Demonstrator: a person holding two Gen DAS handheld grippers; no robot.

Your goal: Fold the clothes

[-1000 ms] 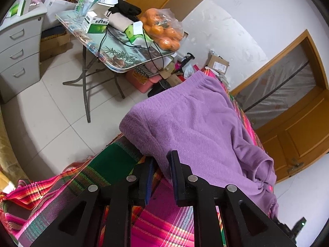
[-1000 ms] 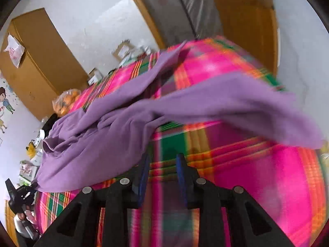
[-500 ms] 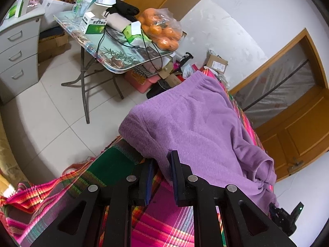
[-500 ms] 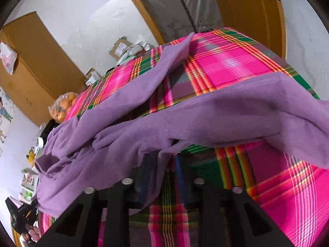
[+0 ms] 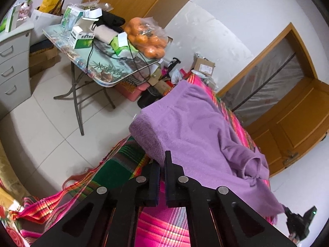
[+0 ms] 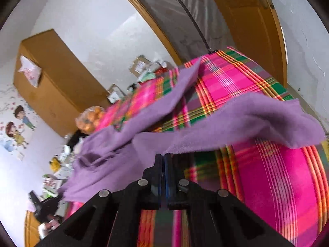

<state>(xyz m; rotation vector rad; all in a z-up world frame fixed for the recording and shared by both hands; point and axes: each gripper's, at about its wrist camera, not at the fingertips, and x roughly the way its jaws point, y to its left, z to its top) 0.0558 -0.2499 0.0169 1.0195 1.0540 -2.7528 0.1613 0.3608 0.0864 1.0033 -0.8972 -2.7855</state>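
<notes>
Plaid bedspread (image 6: 267,185) under purple garment (image 5: 195,127); right gripper (image 6: 163,158) pinching its lifted edge, left gripper (image 5: 162,164) clamped at its hem, likely for a fold.

The left gripper (image 5: 162,164) points forward and somewhat downward, its two black fingers (image 5: 169,165) drawn in to a thin slit, the right one reaching further ahead toward 12 o'clock. Purple garment (image 5: 197,135) cloth is pinched between the fingers at its near hem. The right gripper (image 6: 163,160) tilts down likewise, fingers (image 6: 158,164) pressed together with no gap, clamping the garment's edge at their tips. In the left wrist view it appears small at 4 o'clock.
</notes>
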